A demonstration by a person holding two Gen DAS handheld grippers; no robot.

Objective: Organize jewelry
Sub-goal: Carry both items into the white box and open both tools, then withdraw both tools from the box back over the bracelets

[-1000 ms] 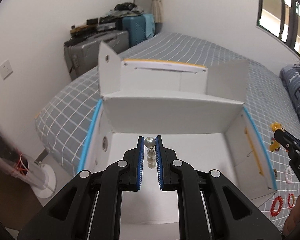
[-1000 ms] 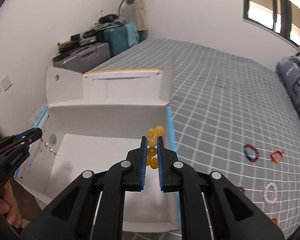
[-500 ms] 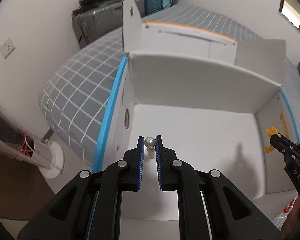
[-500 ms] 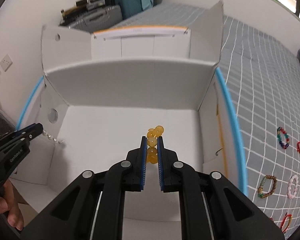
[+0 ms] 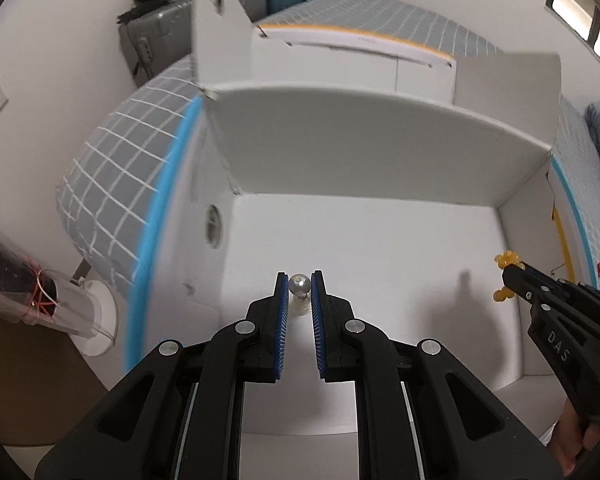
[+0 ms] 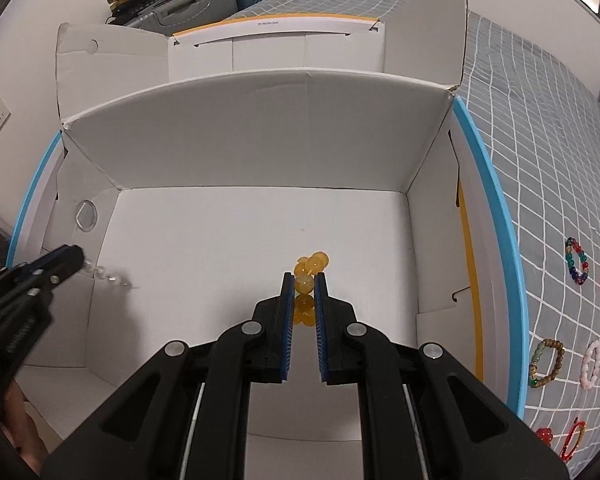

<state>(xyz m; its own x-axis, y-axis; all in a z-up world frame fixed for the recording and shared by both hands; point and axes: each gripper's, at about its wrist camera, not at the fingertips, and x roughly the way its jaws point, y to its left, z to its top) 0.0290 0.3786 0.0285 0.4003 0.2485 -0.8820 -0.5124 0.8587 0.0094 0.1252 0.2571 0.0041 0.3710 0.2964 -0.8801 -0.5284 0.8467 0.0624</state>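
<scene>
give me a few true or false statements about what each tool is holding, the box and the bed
1. The right tool grips a yellow bead bracelet. True.
2. The left tool is empty. False: it is shut on a pearl bracelet.
3. Both tools are over the white box. True.
4. The box already holds a pile of bracelets. False: its floor is bare below the tools.
5. Several bracelets lie on the checked bedspread, such as a pink bracelet. True.
</scene>
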